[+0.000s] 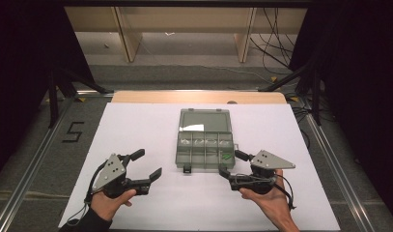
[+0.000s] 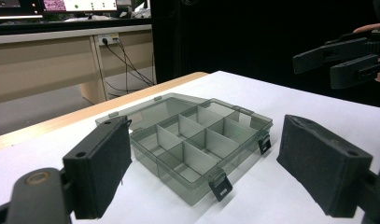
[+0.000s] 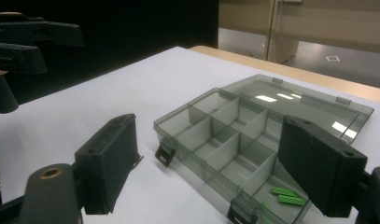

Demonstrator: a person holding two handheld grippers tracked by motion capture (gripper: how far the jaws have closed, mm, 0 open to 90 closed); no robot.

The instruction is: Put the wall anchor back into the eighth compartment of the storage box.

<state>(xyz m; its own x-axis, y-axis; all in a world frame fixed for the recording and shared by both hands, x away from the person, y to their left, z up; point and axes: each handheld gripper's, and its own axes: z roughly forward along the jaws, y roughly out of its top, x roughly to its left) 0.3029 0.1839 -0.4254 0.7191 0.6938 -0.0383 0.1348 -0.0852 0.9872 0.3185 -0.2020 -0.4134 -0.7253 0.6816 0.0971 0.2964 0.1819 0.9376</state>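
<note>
**Green pieces lay in the box's near corner cell, both grippers empty**

Compartment box (image 1: 205,145) of smoky clear plastic sat open at the middle of the white table (image 1: 136,125), its lid (image 1: 204,120) folded flat toward the far edge and its two black latches hanging off the near wall. Small green pieces (image 3: 285,196) lay in the corner cell nearest the right gripper (image 1: 230,164); the other cells looked bare, though the tint made that hard to confirm. That gripper hovered just beside the box's near right corner with its jaws spread wide and nothing between them. The left gripper (image 1: 148,164) sat well apart on the other side, jaws likewise wide and empty, pointed toward the box.

Judging from this layout, the step in hand was either dropping more pieces or closing up. To do it well, the right gripper probably needed to clear the corner before anything else moved, since a jaw catching the thin wall could slide the light box across the smooth sheet. Steadying the box with the left gripper against the near wall would have helped. For closing, the lid's far edge seemed the sensible place to lift, slowly, so the pieces stayed in their cell.
</note>
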